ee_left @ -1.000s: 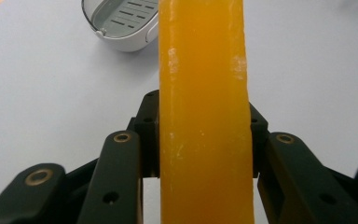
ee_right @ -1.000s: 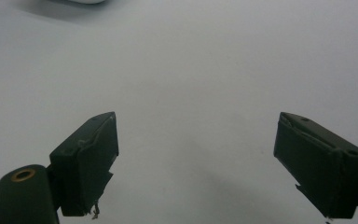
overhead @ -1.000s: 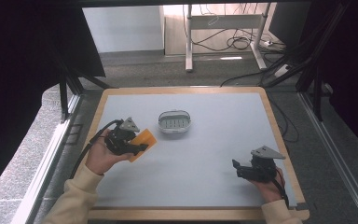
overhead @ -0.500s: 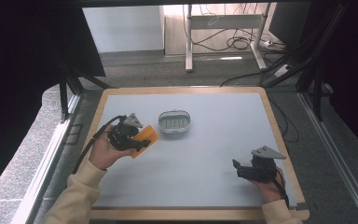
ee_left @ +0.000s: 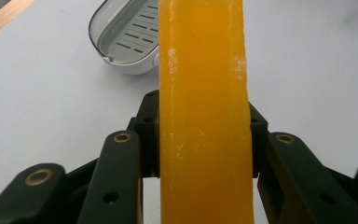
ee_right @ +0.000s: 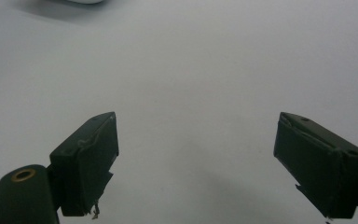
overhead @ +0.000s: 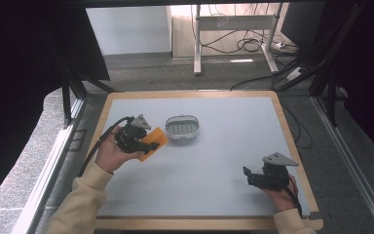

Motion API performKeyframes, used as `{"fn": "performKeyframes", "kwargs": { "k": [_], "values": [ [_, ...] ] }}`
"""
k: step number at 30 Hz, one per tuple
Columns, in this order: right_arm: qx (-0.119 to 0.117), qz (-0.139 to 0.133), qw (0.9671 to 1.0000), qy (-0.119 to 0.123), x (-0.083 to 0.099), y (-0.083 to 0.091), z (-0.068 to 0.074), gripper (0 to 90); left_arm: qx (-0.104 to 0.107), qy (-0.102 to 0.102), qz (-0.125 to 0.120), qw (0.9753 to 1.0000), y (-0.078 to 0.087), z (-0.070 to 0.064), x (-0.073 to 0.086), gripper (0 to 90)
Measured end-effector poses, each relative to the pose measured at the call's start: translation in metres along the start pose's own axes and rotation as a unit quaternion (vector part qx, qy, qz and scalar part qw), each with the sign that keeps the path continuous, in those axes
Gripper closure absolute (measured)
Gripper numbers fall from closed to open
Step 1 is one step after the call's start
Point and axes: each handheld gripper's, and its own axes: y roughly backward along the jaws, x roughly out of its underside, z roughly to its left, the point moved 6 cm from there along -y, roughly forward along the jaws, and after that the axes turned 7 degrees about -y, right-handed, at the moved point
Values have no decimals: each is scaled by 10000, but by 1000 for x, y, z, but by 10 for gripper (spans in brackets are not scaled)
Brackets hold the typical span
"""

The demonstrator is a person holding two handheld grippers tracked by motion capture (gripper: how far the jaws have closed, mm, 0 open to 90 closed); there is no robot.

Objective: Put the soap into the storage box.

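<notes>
Lower right of the high view, the right gripper (overhead: 251, 176) rests idle on the table (overhead: 214, 195), jaws wide apart and empty. Mid-left, the left gripper (overhead: 146, 141) clamps an orange soap bar (ee_left: 204, 116) edgewise, probably to lower it into the white dish (overhead: 182, 127) just beyond.

Left tool (overhead: 148, 141) sits at the left of the worktop (overhead: 214, 195), gripped in the left hand (overhead: 111, 153), jaws clamped from both sides on an orange bar (ee_left: 204, 112) that stands upright between them. Cream sleeve (overhead: 80, 204) runs in from the bottom edge. Over on the right, the right tool (overhead: 250, 178) sits low near the front corner, jaws spread wide apart and holding nothing, right hand (overhead: 280, 192) behind it.
</notes>
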Motion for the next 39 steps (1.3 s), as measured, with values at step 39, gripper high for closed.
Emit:
{"fn": "performKeyframes", "kwargs": {
  "k": [39],
  "values": [
    [30,17,10000,7,1,0,-1,142,123,-641,197,9977,-25,15,-32,622]
  ]
}}
